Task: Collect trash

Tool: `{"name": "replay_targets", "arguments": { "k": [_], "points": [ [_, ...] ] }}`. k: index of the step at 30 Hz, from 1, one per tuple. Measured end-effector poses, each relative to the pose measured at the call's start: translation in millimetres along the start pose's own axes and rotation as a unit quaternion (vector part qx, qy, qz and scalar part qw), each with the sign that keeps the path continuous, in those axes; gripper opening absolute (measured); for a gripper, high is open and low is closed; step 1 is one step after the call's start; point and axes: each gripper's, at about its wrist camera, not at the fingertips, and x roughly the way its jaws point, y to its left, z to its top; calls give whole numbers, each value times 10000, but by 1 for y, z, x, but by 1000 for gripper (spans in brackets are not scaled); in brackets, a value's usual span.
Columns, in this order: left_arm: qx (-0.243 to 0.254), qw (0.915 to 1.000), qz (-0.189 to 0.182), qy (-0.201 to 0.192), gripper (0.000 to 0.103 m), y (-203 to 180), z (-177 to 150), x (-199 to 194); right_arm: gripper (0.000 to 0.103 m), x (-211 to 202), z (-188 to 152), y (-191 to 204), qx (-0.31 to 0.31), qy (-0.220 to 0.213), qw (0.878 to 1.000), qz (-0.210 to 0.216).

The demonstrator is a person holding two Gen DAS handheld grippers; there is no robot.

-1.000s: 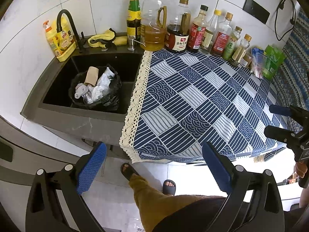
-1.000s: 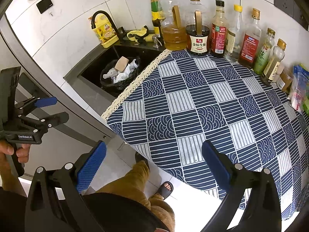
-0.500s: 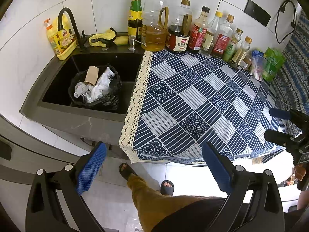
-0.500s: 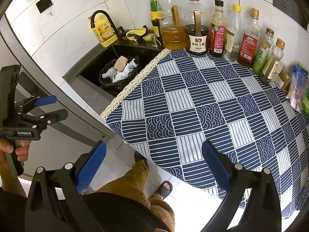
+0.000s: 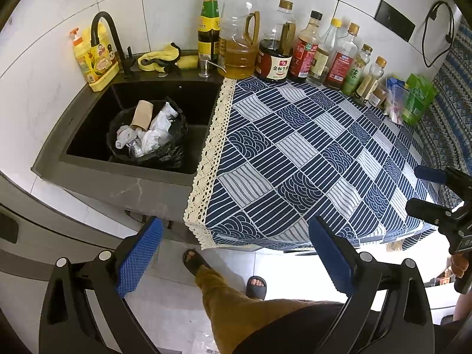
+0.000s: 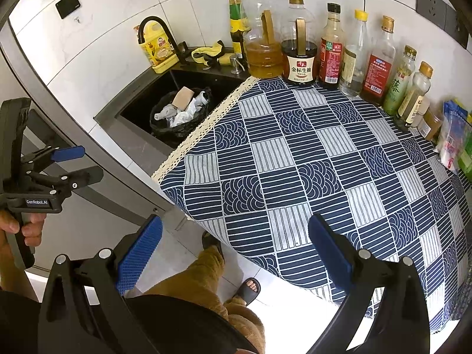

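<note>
Left hand-held gripper [image 5: 233,253] hangs out in front of the table [image 5: 295,153], blue pads spread wide with nothing between them. Right hand-held gripper [image 6: 234,252] is the same story: fingers well apart, empty, poised off the near edge of the patterned cloth [image 6: 309,177]. Both sit high and back from the work.

And the trash? It's all over in the sink [image 5: 88,159], to the left of the cloth. A black trash bag [image 5: 165,156] sits inside the dark basin, its mouth open and slumped, stuffed with crumpled white paper [image 5: 156,131], a bit of foil and a brown cardboard tube [image 5: 141,115] poking up on a slant. The cloth itself looks bare right up to the row of bottles [image 5: 295,50] along the wall, so by my reading the gathering is largely done, and the bag is what's left to deal with.

To do that well: come in from above, aim for the loose black rim rather than the contents, and pinch a good fold of plastic. Thin film slips, so bite deep. One gripper on each side of the mouth would keep the tube from toppling out. Mind the black faucet [image 5: 109,41] arching just behind the basin, and lift straight up to clear the sink wall.
</note>
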Motion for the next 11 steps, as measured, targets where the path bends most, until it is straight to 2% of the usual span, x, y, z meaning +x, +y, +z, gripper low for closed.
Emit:
{"name": "replay_targets", "arguments": {
  "k": [11],
  "points": [
    [-67,10000,-38,31,96,-5,-2,-1,98,1,-1,-1,-21,-20,10000,-40]
  ]
}}
